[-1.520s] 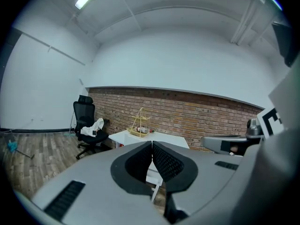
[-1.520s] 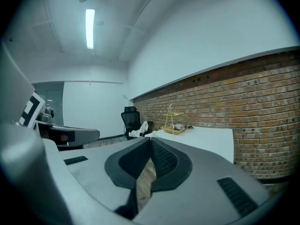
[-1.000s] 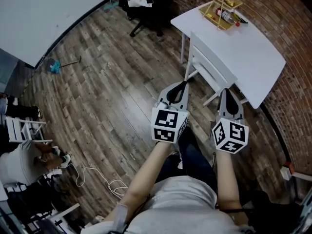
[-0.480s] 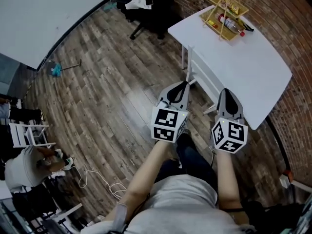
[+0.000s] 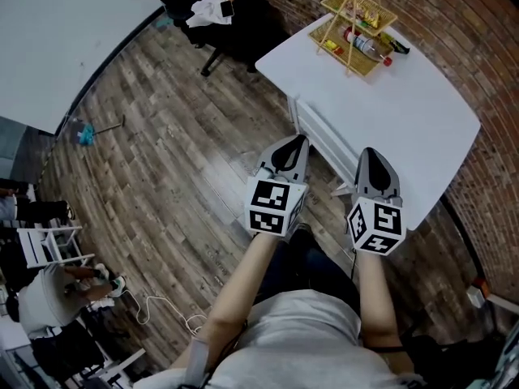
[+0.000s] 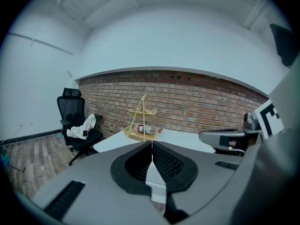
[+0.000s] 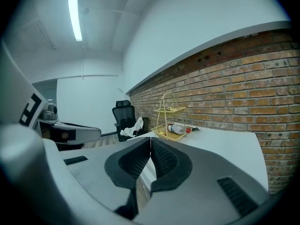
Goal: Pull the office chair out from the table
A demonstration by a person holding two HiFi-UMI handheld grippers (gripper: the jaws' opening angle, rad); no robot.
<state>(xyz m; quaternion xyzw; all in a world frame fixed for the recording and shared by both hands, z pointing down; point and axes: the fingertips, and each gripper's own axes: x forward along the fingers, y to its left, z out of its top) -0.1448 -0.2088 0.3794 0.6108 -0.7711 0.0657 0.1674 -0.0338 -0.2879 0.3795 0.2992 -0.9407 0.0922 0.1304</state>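
L gripper (image 5: pixel 301 139) & R gripper (image 5: pixel 369 151) are hovering, jaws together, empty; white chair (image 5: pixel 323 138) is sitting just ahead of tips, under table (image 5: pixel 413 96).

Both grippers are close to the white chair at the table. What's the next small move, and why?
Probably open both jaws and ease forward to the back of the chair. The left gripper and right gripper are shut on nothing, and the chair sits just ahead, tucked under the table.
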